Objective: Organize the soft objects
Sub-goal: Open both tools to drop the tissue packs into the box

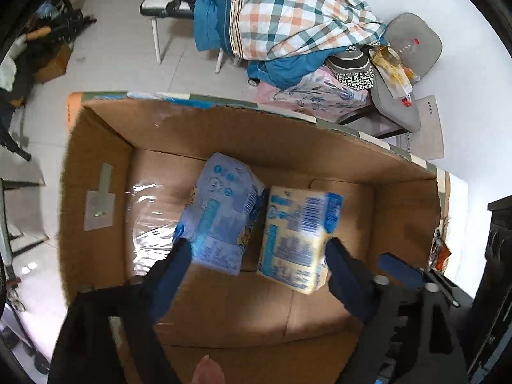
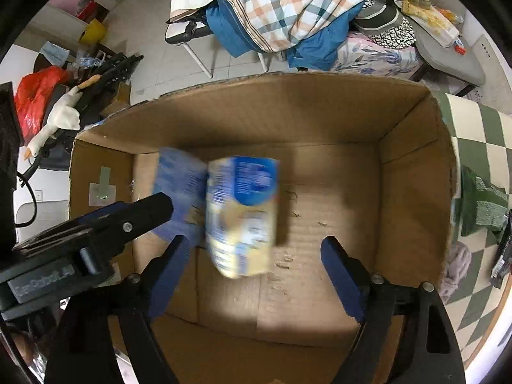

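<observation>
Fingers of both grippers, left [image 1: 259, 249] and right [image 2: 252, 249], spread wide, gripping nothing; blue pack [image 1: 220, 217] and yellow pack [image 1: 297, 236] inside box [image 1: 96, 166].
Packs judged light, squashy, slick-wrapped; grip across the middle.

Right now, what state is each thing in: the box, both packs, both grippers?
Cardboard box: open, upright, holding both packs.
Blue pack: inside the box, ungripped.
Yellow pack: blurred, inside the box beside the blue pack, ungripped.
Left gripper: open above the box.
Right gripper: open above the box.
</observation>
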Demonstrator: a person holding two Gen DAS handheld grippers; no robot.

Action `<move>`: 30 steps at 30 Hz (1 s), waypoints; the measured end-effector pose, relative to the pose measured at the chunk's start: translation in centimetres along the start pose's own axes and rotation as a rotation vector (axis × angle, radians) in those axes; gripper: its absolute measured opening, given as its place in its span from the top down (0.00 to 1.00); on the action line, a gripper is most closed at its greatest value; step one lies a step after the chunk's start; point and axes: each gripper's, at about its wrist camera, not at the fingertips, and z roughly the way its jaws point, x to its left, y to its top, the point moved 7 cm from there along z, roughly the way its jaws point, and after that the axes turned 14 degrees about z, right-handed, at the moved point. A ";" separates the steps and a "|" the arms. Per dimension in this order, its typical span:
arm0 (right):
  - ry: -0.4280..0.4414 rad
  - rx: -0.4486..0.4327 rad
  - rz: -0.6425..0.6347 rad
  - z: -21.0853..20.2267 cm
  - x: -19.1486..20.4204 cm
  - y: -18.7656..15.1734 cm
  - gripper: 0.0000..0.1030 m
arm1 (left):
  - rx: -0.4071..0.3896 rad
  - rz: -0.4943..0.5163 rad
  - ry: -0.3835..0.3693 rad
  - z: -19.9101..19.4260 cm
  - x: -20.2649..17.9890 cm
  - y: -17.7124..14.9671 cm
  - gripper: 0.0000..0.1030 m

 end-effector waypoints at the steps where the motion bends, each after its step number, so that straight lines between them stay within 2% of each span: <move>1: 0.001 -0.002 0.000 -0.2 -0.1 -0.1 0.16 | -0.007 0.015 0.025 -0.2 0.0 -0.1 0.09; 4: -0.016 -0.008 -0.009 -0.8 -0.4 -0.8 0.11 | -0.019 0.045 0.076 -0.9 -0.1 -0.8 0.07; 5: -0.018 -0.009 -0.013 -1.0 -0.4 -1.1 0.07 | -0.023 0.047 0.083 -1.0 -0.1 -1.1 0.05; 10: -0.028 -0.012 -0.019 -1.7 -0.8 -2.8 0.00 | -0.039 0.037 0.113 -2.0 0.3 -3.1 0.03; 17: -0.073 -0.043 -0.037 -3.1 -1.7 -5.4 0.00 | -0.065 0.041 0.135 -4.0 -0.4 -6.5 0.03; 25: -0.096 -0.118 -0.062 -6.7 -2.8 -8.7 0.00 | -0.139 0.010 0.166 -7.7 -1.0 -9.7 0.03; 30: -0.056 -0.157 -0.071 -9.6 -2.9 -11.3 0.00 | -0.194 0.018 0.186 -10.2 -2.2 -11.2 0.03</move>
